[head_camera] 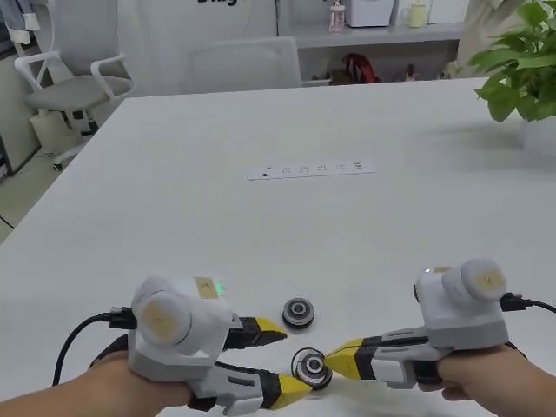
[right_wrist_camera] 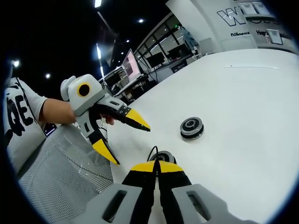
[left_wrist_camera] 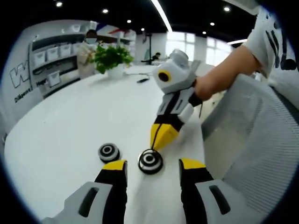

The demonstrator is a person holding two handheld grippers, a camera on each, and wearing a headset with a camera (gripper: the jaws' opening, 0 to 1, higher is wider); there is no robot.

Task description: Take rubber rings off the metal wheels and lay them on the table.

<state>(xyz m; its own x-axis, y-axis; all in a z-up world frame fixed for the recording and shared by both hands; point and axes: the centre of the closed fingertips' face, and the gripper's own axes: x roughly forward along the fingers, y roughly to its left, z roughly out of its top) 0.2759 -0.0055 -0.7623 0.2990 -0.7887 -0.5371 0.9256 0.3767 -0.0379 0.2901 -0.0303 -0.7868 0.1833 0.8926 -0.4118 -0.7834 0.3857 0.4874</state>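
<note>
1. In the head view, two metal wheels sit on the white table [head_camera: 261, 226] close to the person. The near wheel [head_camera: 311, 367] is between the two tools, and the far wheel [head_camera: 298, 313] is just beyond it, apart from it.
2. The left gripper [head_camera: 293, 357] has its jaws spread wide, one yellow tip on either side of the near wheel. Its own view makes this plainer: the near wheel [left_wrist_camera: 150, 161] lies in the gap of the left gripper [left_wrist_camera: 153, 163] with neither tip touching it, so it holds nothing.
3. The right gripper [head_camera: 328, 358] comes in from the right with its jaws pressed together and its tip at the near wheel's edge.
4. In the left gripper view, the right gripper [left_wrist_camera: 159, 147] is a single closed yellow point meeting the wheel from above, and the far wheel [left_wrist_camera: 109, 152] sits off to the side.
5. The right gripper view adds a detail: at the closed tips of the right gripper [right_wrist_camera: 157, 164], a thin dark loop [right_wrist_camera: 153, 150] rises at the near wheel [right_wrist_camera: 163, 157]. I cannot tell whether the loop is pinched.
6. That view also shows the left gripper [right_wrist_camera: 132, 146] splayed open, and the far wheel [right_wrist_camera: 192, 127] standing alone.
7. Further up the table, the head view shows a power strip [head_camera: 311, 169] and a plant [head_camera: 521, 61].
</note>
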